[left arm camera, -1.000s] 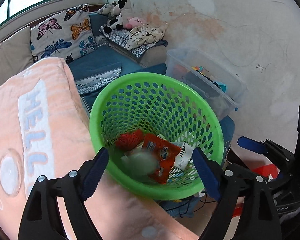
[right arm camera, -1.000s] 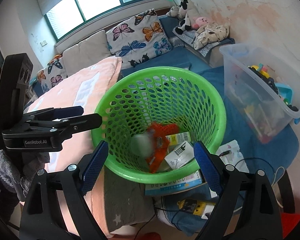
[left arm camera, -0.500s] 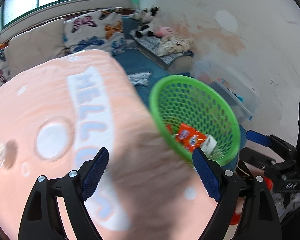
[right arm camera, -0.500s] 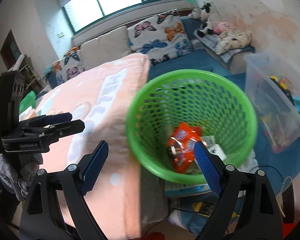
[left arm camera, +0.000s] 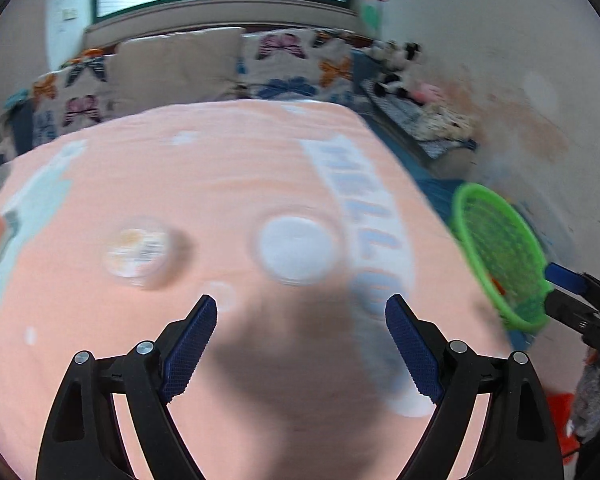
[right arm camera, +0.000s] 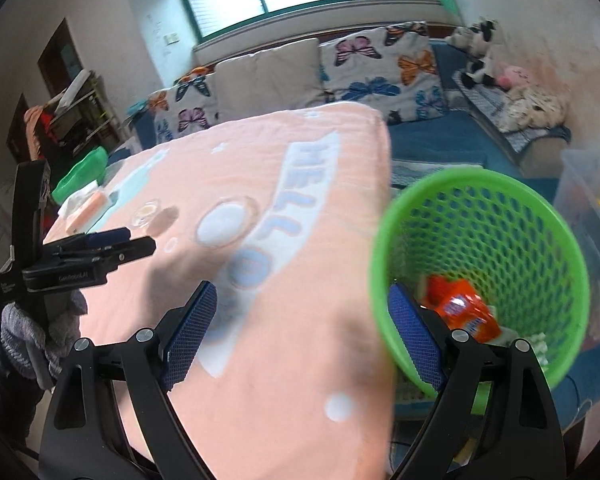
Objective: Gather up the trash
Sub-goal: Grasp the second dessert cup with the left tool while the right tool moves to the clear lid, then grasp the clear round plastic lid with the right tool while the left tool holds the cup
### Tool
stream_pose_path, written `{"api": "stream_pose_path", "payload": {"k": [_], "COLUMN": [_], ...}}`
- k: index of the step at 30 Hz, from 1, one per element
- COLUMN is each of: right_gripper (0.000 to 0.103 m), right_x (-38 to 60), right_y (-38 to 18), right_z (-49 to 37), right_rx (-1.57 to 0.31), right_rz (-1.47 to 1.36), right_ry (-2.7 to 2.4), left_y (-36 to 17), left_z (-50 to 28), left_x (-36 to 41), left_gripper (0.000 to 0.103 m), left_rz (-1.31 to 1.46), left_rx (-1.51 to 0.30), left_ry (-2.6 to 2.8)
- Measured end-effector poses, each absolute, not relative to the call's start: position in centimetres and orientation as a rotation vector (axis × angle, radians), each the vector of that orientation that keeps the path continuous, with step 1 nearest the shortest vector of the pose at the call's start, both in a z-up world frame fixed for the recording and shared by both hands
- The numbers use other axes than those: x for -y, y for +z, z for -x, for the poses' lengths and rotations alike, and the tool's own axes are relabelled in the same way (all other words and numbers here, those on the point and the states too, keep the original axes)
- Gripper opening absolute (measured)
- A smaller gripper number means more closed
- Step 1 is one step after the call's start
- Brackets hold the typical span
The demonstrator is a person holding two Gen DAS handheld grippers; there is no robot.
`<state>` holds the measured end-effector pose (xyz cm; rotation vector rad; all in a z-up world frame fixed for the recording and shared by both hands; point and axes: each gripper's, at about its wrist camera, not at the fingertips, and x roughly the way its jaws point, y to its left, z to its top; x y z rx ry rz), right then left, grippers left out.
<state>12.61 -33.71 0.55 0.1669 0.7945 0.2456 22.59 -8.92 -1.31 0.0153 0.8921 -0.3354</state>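
Observation:
My left gripper [left arm camera: 300,308] is open and empty over a pink blanket [left arm camera: 260,184] printed with HELLO. A small round clear container with a printed lid [left arm camera: 136,254] lies on the blanket ahead and to its left, blurred. The green mesh basket [left arm camera: 500,248] stands off the blanket's right edge. In the right wrist view my right gripper [right arm camera: 302,296] is open and empty at the blanket's edge, beside the basket [right arm camera: 500,236]. An orange wrapper [right arm camera: 460,312] and white scraps lie in the basket. The left gripper [right arm camera: 140,240] shows at the left, near the round container [right arm camera: 146,214].
An orange and white box [right arm camera: 88,210] and a green object [right arm camera: 82,174] sit at the blanket's far left. Butterfly cushions [right arm camera: 376,68] line the back under the window. A clear storage bin [right arm camera: 588,200] and soft toys [right arm camera: 480,56] stand along the right wall.
Both views have swung left, away from the basket and onto the pink blanket. The basket has slid to the right of each view. Both grippers stay open and empty.

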Motion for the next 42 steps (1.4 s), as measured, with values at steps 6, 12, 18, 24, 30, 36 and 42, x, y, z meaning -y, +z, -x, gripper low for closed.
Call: {"api": "stream_pose_path", "payload": {"k": [6,12,18,24,30,36,42], "right_gripper": [0.087,0.087,0.087,0.087,0.087,0.087,0.087], "right_x": [30.6,28.7,27.2,25.4,23.5,22.1,20.5], "right_y": [0.7,0.6,-0.1,-1.1,-2.3,-3.5,-4.5], "right_z": [-14.2,-15.9,-17.8,-19.6,-21.0,-22.7,-24.5], "right_rx": [-0.8,-0.811,-0.834,-0.855,-0.877,-0.902,-0.919], "right_rz": [-0.132,-0.114,-0.103,-0.085,-0.048,-0.022,0.001], "right_ry": [0.29,0.317,0.339,0.367,0.386,0.405,0.435], "left_y": [-1.9,-3.3,-5.1,-5.8,-6.0,-5.8,-4.3], "left_z": [-25.0,-28.3,-31.3,-32.3,-32.5,-31.9,-30.5], "left_x": [4.2,1.8,1.0,1.1,1.6,1.4,0.5], "left_gripper": [0.086,0.089,0.089,0.089,0.07,0.067,0.067], "left_rz": [-0.013,-0.053,-0.089,-0.1,-0.104,-0.092,-0.058], "left_rx": [-0.893,-0.92,-0.957,-0.958,-0.944,-0.925,-0.901], "left_ry": [-0.217,-0.15,-0.144,-0.156,-0.188,-0.199,-0.205]}}
